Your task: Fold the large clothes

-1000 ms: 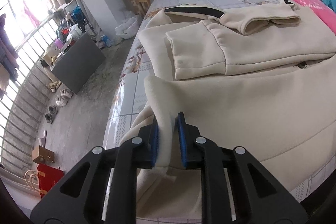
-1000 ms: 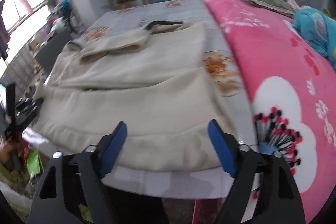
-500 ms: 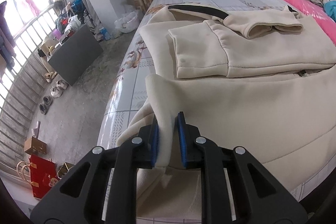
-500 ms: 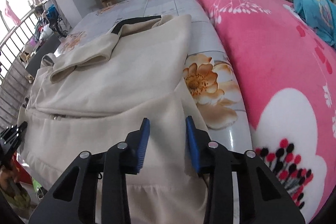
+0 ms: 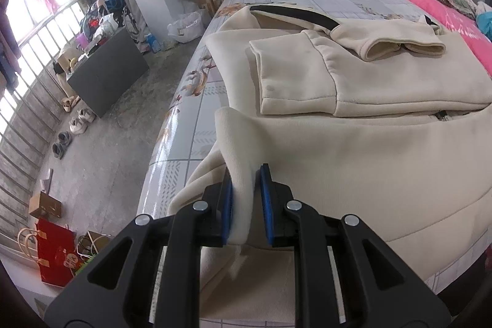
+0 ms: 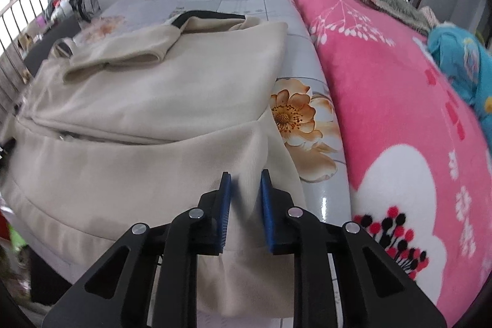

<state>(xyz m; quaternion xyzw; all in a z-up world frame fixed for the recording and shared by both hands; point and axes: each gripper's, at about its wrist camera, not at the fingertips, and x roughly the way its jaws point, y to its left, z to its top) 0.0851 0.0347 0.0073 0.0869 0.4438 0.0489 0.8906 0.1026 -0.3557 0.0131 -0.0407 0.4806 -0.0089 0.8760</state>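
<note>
Both tongs reach forward, low over the near edge of the bed. The left tongs (image 5: 246, 200) pinch the ribbed hem at the left near corner of the cream jacket (image 5: 353, 149), and this corner stands up between the blue pads. The right tongs (image 6: 244, 206) are closed on the right hem corner. Farther away, the jacket lies on the flowered sheet (image 6: 307, 125), sleeves folded across it, beside the pink blanket (image 6: 399, 100).
</note>
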